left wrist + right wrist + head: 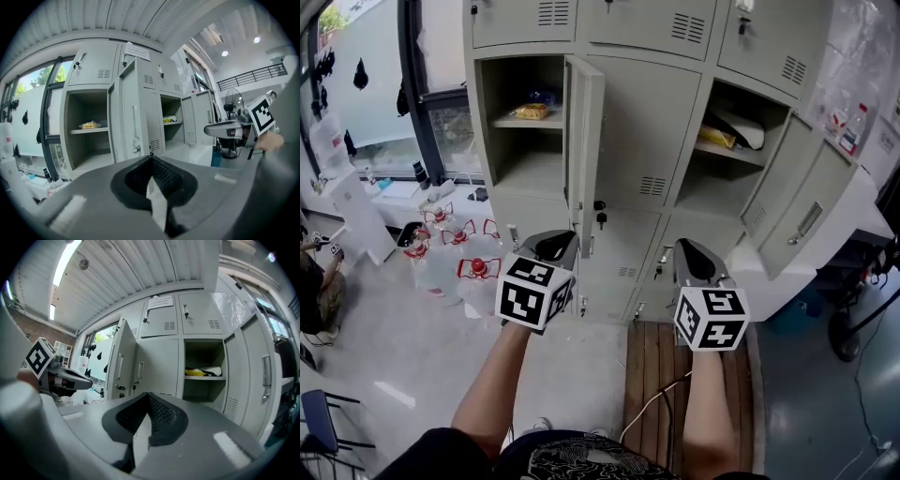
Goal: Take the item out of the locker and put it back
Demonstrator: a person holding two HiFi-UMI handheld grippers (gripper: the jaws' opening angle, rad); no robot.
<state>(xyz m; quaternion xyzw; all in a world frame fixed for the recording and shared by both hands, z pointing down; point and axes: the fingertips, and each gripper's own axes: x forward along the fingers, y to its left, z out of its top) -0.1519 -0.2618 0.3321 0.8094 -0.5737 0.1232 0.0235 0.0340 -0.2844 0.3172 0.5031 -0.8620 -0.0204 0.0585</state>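
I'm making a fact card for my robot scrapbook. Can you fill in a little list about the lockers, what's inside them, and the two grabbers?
Place: grey lockers, some doors open
Left open locker: yellow snack packet on the shelf
Right open locker: yellow bag and a white thing on the shelf
Left gripper: jaws together, nothing between them, not in a locker
Right gripper: jaws together, nothing between them, not in a locker
Floor at left: water jugs with red tops

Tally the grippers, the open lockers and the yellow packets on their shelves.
Grippers: 2 (left gripper, right gripper)
Open lockers: 2 (left locker, right locker)
Yellow packets: 2 (left packet, right packet)
Total: 6
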